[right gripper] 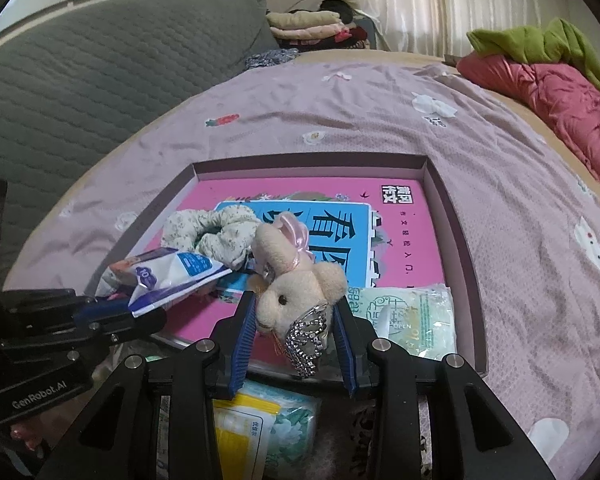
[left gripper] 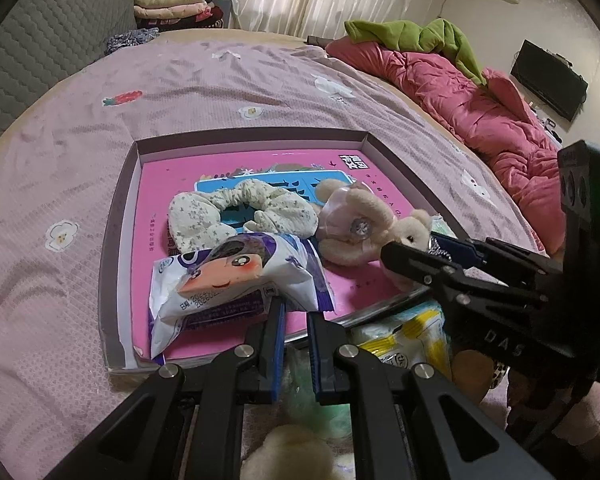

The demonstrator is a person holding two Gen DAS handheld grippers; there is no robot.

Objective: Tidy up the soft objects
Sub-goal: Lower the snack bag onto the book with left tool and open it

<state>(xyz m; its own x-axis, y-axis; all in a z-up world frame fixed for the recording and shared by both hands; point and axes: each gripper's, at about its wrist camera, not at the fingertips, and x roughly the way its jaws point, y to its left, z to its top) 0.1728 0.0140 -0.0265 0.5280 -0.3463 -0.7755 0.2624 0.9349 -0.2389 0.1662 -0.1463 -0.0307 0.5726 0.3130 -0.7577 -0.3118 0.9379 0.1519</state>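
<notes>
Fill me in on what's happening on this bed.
A person is sorting soft things into a shallow box on the bed, a gripper in each hand. The left gripper is shut on the edge of a white and purple tissue pack. The right gripper has a plush bunny by the head, over the box's near edge. A floral scrunchie already lies inside.

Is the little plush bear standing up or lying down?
Lying down. The plush bear is on its side in the tray, head between the right tool fingers.
</notes>
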